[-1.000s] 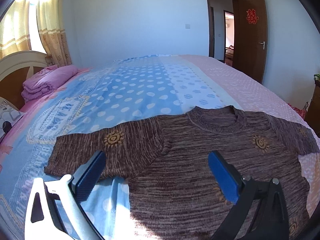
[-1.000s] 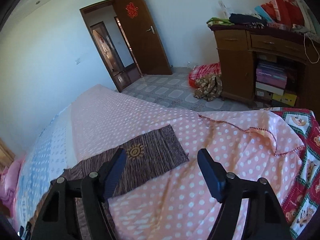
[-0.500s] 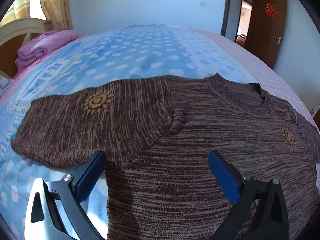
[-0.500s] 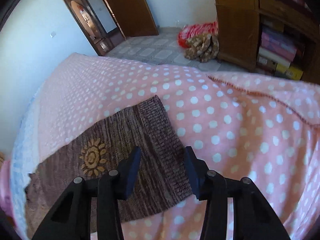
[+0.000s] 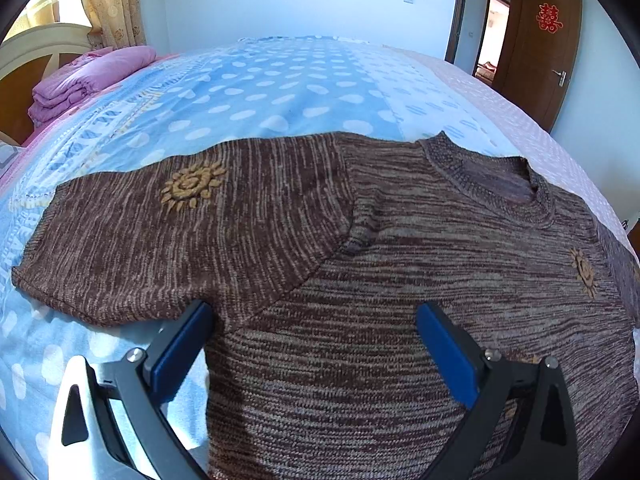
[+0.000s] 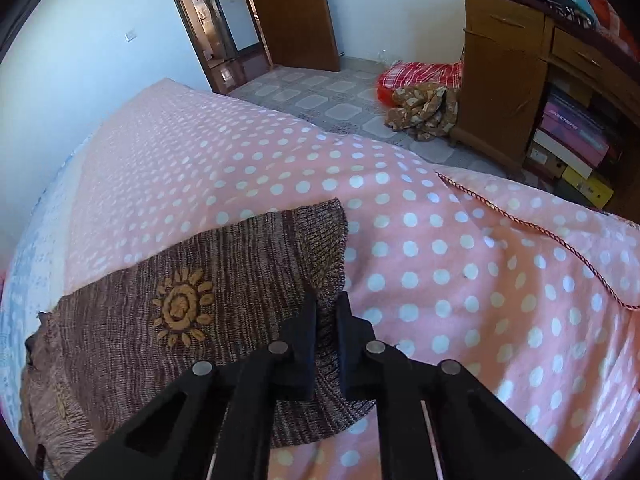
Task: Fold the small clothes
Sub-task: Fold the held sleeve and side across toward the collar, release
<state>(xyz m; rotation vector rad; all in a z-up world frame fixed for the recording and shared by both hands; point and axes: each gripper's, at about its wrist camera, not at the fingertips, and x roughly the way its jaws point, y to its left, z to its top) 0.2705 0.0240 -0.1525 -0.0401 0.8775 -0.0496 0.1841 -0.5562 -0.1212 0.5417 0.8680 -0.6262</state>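
Though its hem is cut off, sweater [image 5: 360,280]: left gripper [image 5: 312,344] spread, right gripper [image 6: 326,320] pinching sleeve cuff [image 6: 320,248].

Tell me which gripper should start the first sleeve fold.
Right. The right gripper has its jaws pinched on the sleeve cuff of the sweater, while the left gripper hangs open over the underarm, gripping nothing.

you've got one brown sweater [image 5: 360,280] on one bed [image 5: 280,92], with three yellow sun motifs showing on it, two in the left wrist view and one in the right. two grippers: the left gripper [image 5: 312,320] and the right gripper [image 6: 326,312]. one folded pink blanket [image 5: 88,76], one wooden cabinet [image 6: 504,80], and one open door [image 6: 292,12].
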